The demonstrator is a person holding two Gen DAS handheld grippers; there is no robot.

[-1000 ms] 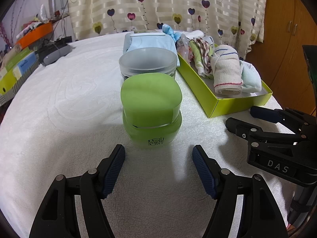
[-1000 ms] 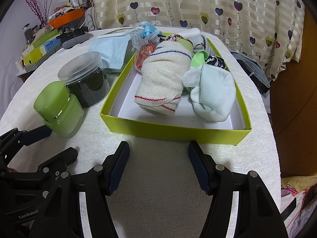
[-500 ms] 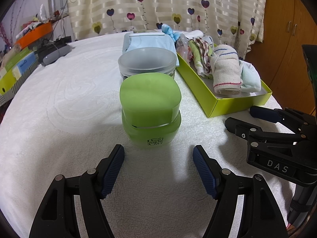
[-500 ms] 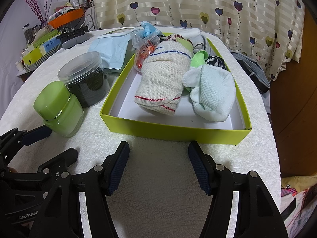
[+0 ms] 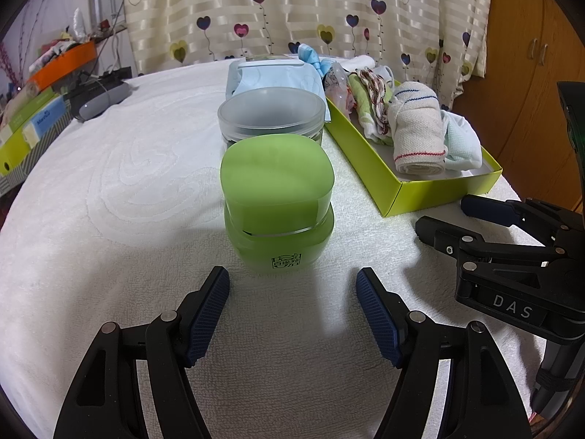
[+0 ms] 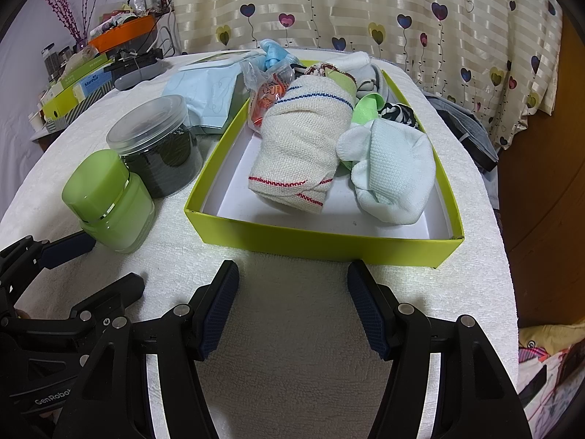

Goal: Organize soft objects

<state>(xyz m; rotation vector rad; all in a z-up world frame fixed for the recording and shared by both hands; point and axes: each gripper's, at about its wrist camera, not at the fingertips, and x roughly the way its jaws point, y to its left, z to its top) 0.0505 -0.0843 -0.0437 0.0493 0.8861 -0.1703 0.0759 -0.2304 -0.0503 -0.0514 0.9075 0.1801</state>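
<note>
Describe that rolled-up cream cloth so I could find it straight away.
Look in the lime-green box on the white table. The rolled cream cloth lies at its middle, beside a pale mint sock. Only it has a blue stripe and red stitched edging.

Both wrist views look forward, low over the table (image 5: 109, 190), sharing the green jar (image 5: 278, 205) and tray (image 6: 329, 237).

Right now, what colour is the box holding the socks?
Lime green box, white inside; clearest in the right wrist view.
</note>
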